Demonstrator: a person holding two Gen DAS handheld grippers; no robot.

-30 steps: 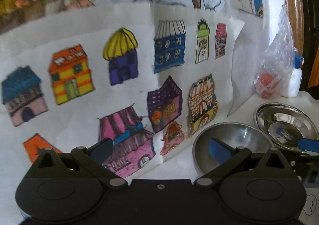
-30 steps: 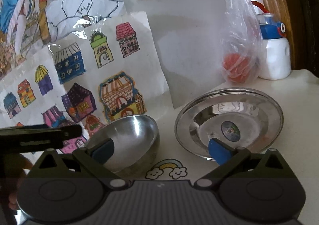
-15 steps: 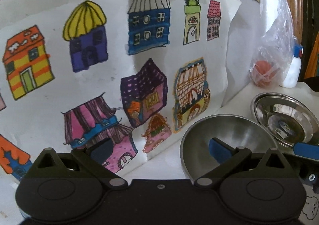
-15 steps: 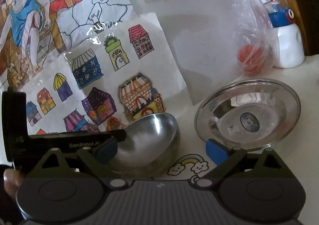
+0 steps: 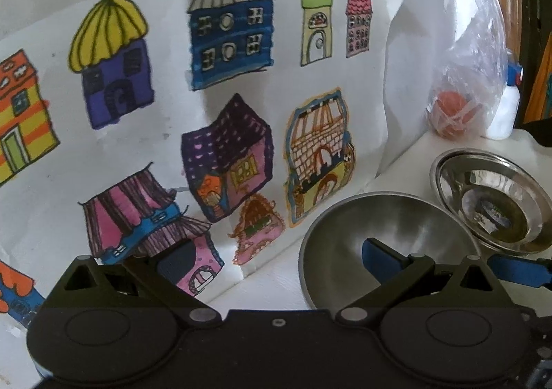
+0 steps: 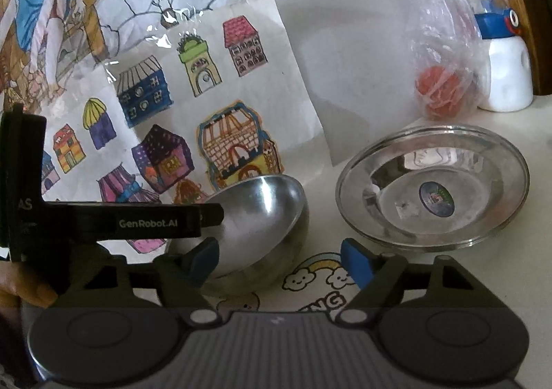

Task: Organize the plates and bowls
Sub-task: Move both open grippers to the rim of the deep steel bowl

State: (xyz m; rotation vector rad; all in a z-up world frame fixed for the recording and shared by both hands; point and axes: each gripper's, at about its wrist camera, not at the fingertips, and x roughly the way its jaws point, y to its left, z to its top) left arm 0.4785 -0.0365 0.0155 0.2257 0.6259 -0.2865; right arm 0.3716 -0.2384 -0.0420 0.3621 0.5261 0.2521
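Steel bowl, round, brushed, empty, tilted at table's back edge against drawing. Beside it shallow shiny steel plate, sticker in centre. Left gripper spread wide, one finger over bowl's rim. Right gripper spread, empty. Crinkled plastic bag holds red ball.

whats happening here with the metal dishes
A person holds a gripper in each hand over a table with a steel bowl and a steel plate side by side. The left gripper is open, with one finger reaching into the bowl. The right gripper is open too, hovering in front of both dishes. Nothing is gripped yet.
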